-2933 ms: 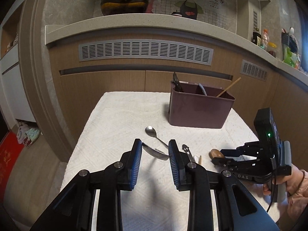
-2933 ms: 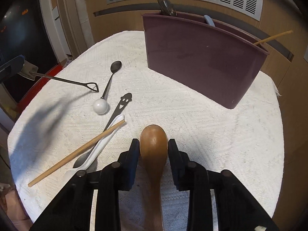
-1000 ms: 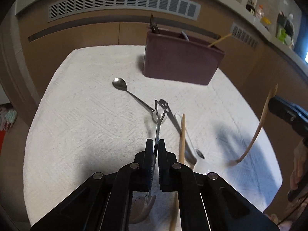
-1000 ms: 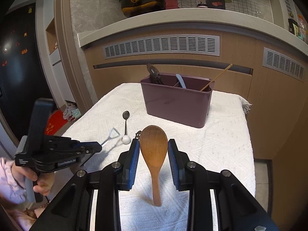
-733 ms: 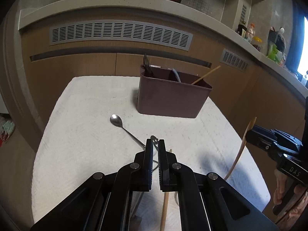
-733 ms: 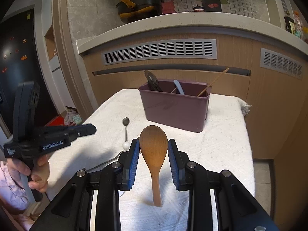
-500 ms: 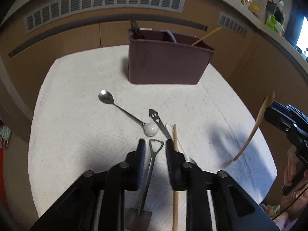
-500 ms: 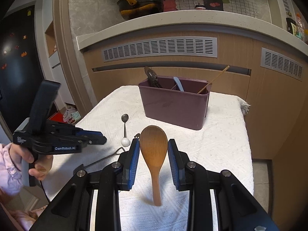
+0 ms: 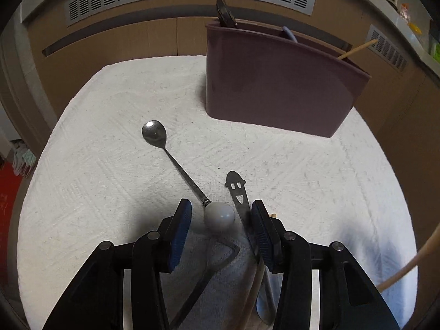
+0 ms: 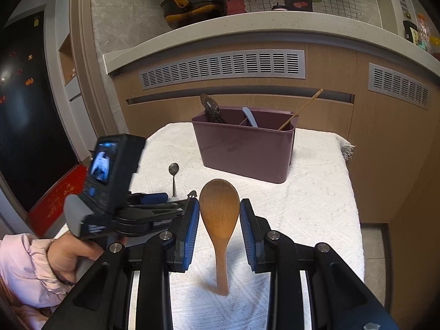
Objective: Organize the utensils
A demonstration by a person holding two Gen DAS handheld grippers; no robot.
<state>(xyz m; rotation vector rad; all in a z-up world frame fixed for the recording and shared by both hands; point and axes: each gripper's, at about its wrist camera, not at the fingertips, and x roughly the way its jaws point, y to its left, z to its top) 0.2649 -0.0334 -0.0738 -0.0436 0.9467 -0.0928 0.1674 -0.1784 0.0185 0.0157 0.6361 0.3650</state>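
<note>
My left gripper (image 9: 218, 227) is open and low over the white cloth, its fingers either side of the white ball end of a metal spoon (image 9: 218, 216). The shovel-handled spoon (image 9: 220, 258) lies on the cloth beneath it, with a smiley-handled utensil (image 9: 236, 192) and a chopstick beside the right finger. My right gripper (image 10: 219, 217) is shut on a wooden spoon (image 10: 219, 206), held upright above the cloth. The purple utensil holder (image 9: 275, 88) stands at the back with several utensils in it; it also shows in the right wrist view (image 10: 244, 148).
The table is covered by a white cloth (image 9: 96, 178), with its edges close on the left and right. Wooden cabinets with grey vents (image 10: 222, 68) rise behind it. A counter above carries a black pan (image 10: 192, 8). The wooden spoon's handle (image 9: 407, 269) shows at the right of the left wrist view.
My left gripper has opened and let go of the shovel-handled spoon, which now lies on the cloth, and it has dropped lower over the ball-ended spoon. The right gripper still holds the wooden spoon.
</note>
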